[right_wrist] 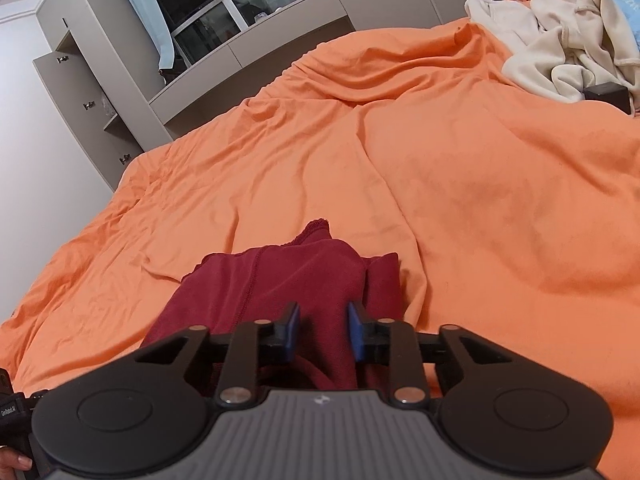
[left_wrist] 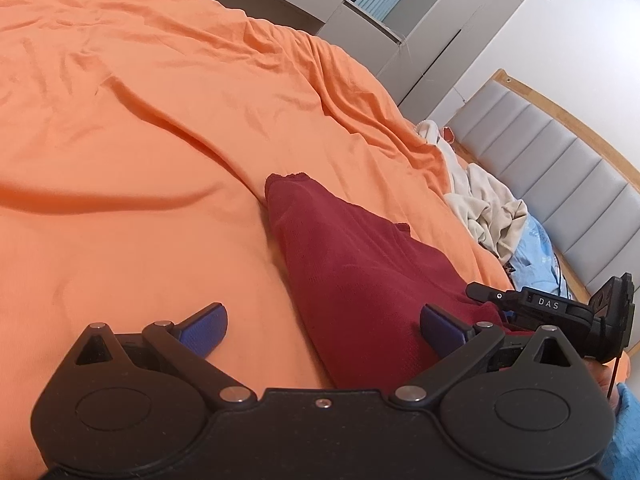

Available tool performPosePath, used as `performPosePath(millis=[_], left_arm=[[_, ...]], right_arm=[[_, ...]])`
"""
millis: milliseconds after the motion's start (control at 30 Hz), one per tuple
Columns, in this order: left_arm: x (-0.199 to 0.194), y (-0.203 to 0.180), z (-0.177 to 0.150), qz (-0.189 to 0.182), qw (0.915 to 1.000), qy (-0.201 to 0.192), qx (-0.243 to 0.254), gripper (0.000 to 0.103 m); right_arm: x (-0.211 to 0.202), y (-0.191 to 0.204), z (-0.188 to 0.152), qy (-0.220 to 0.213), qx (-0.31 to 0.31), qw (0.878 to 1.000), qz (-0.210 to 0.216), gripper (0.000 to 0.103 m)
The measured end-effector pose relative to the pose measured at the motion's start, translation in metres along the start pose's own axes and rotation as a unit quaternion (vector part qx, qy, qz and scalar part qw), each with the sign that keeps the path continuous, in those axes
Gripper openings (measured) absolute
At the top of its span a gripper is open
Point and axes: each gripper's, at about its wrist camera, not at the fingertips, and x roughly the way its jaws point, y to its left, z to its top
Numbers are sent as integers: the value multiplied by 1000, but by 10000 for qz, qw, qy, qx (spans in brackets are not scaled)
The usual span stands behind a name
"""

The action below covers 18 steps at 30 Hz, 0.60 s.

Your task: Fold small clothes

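A small dark red garment (left_wrist: pixel 352 276) lies on the orange bedsheet (left_wrist: pixel 160 128). My left gripper (left_wrist: pixel 324 330) is open, low over the sheet, with the garment's near edge between its blue pads (left_wrist: pixel 208 330). In the right wrist view the same red garment (right_wrist: pixel 280 280) is bunched in front of my right gripper (right_wrist: pixel 323 330). Its jaws stand partly closed with a fold of the red cloth between the blue pads (right_wrist: pixel 354 330). The right gripper's body also shows in the left wrist view (left_wrist: pixel 560 312), at the garment's right end.
A pile of cream clothes (right_wrist: pixel 560 40) and a light blue item (left_wrist: pixel 536 260) lie near the grey padded headboard (left_wrist: pixel 560 168). Grey cabinets (right_wrist: pixel 100 92) and a window stand beyond the far side of the bed. The orange sheet (right_wrist: pixel 480 200) is wrinkled.
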Motion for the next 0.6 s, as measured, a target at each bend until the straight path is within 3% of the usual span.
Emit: performPosePath(millis=[600], left_arm=[[16, -5, -1, 52, 9996, 240, 159, 102]], right_arm=[[-1, 2, -4, -81, 78, 9999, -49, 8]])
